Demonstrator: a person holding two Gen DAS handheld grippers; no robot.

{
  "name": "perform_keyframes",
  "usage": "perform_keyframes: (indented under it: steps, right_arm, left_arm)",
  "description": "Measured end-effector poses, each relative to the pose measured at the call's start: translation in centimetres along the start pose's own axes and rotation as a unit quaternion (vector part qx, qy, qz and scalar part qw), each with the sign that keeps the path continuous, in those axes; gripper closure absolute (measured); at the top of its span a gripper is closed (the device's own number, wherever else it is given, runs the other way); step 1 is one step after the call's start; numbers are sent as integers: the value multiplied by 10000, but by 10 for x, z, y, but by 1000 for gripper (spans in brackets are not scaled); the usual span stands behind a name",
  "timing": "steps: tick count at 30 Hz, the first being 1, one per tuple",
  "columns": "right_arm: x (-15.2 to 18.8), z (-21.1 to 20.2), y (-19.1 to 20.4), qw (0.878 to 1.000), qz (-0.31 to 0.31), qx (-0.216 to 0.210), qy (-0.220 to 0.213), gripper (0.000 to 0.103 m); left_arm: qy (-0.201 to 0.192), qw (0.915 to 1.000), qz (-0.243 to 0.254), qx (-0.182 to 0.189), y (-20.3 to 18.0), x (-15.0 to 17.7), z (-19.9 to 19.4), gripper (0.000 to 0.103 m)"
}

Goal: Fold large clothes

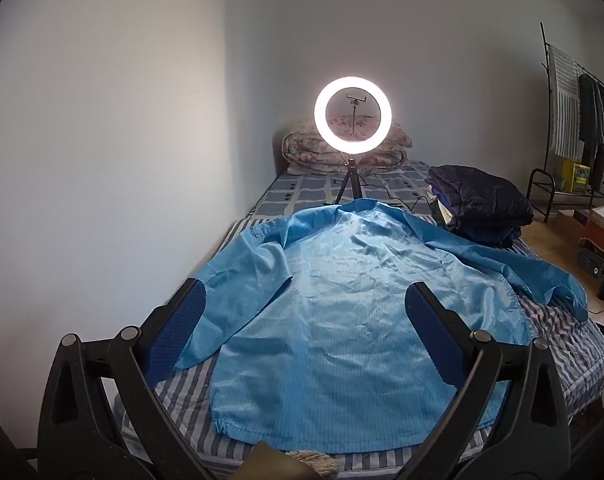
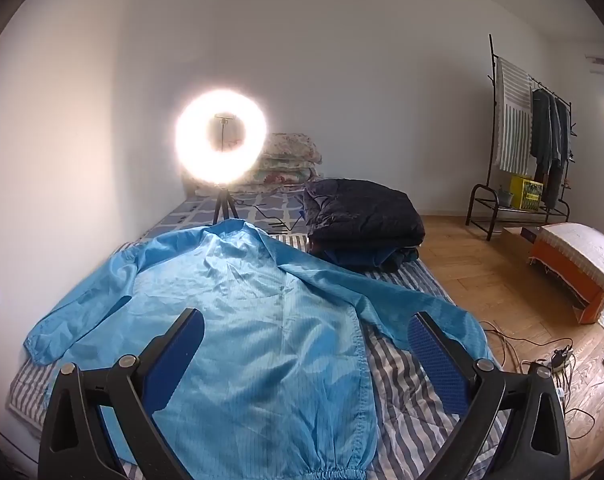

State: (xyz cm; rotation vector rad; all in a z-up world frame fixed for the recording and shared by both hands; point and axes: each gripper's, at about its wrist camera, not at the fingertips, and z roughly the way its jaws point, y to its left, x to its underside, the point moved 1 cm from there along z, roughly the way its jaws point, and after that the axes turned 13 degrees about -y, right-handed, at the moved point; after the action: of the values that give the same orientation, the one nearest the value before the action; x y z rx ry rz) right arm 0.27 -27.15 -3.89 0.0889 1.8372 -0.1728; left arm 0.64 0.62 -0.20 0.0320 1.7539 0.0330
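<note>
The left gripper (image 1: 305, 312) has its blue-padded fingers (image 1: 186, 320) spread wide with nothing between them, hovering above the lower body of the blue jacket (image 1: 341, 320) and tilted down toward it. The right gripper (image 2: 305, 340) is likewise wide apart and empty, hanging over the jacket's right side seam where the cloth meets the striped bed cover (image 2: 401, 384).

The jacket lies spread flat, seemingly back up, across the near half of the bed, hem toward the near edge and collar toward the far end. One sleeve (image 1: 238, 280) angles out toward the wall-side edge; the other sleeve (image 2: 401, 300) runs toward the floor-side edge. A stack of folded dark clothes (image 2: 361, 216) sits near the far floor-side corner, and a lit ring light (image 1: 353, 120) on its tripod stands beyond the collar.

No fold appears made yet, so the work seems to be at its opening step. The next move likely calls for each gripper to descend onto a sleeve or side edge, pinch a single layer, and carry it inward across the back without dragging the body.
</note>
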Motion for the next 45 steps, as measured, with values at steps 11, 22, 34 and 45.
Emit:
perform_keyframes:
  steps: [11, 22, 34, 45]
  right_arm:
    - [-3, -2, 1, 10000, 27, 10, -73, 0]
    - [-2, -2, 1, 10000, 39, 3, -77, 0]
    - [-3, -1, 1, 10000, 50, -11, -66, 0]
    - [-3, 0, 2, 9999, 82, -35, -57, 0]
  left_arm:
    - [-50, 10000, -20, -39, 1, -4, -2, 1]
    - [-81, 9999, -41, -53, 1, -8, -3, 1]
    - [-99, 9999, -50, -64, 1, -8, -4, 1]
    - [-101, 9999, -52, -58, 2, -7, -5, 1]
